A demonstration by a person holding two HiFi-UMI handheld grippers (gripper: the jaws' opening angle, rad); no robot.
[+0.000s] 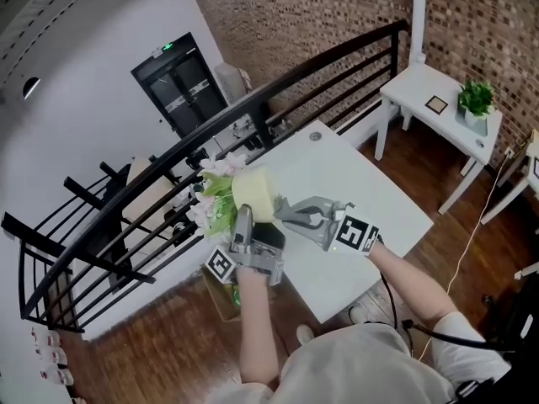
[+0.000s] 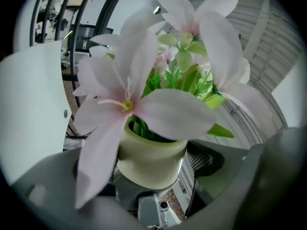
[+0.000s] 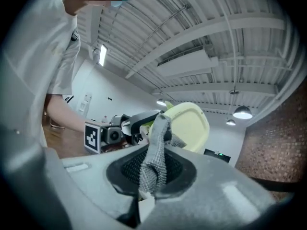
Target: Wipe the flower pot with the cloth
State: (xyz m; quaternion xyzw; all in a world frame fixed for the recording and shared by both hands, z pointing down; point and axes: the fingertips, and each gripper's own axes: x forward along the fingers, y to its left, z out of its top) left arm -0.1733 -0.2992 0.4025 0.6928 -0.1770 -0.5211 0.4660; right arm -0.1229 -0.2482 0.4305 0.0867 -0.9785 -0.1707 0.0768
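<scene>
In the head view a black double door stands in the upper left of the frame, and a black railing runs diagonally from the lower left toward the upper right. Just right of the railing, left of centre, pale pink flowers with green leaves spill from a pale yellow-green flower pot. The pot is held tilted in the air above the left edge of the white bench, with its blooms toward the railing. Below it, the left tool reaches up from the lower centre with its jaws clamped on the pot. In the left gripper view the pot sits low in the middle between the two grey jaws, and petals fill most of the frame above it. To the right in the head view, the right tool comes in from the lower right, its tips just beside the pot. In the right gripper view a white sleeve fills the left side. Next to it is the left tool's marker cube, and then the grey mesh cloth, pinched between the right tool's closed jaws. The cloth stands upward so that its top edge meets the pot's pale underside at centre right. At the far upper right of the head view, before a brick wall, a small white side table carries a green plant.
</scene>
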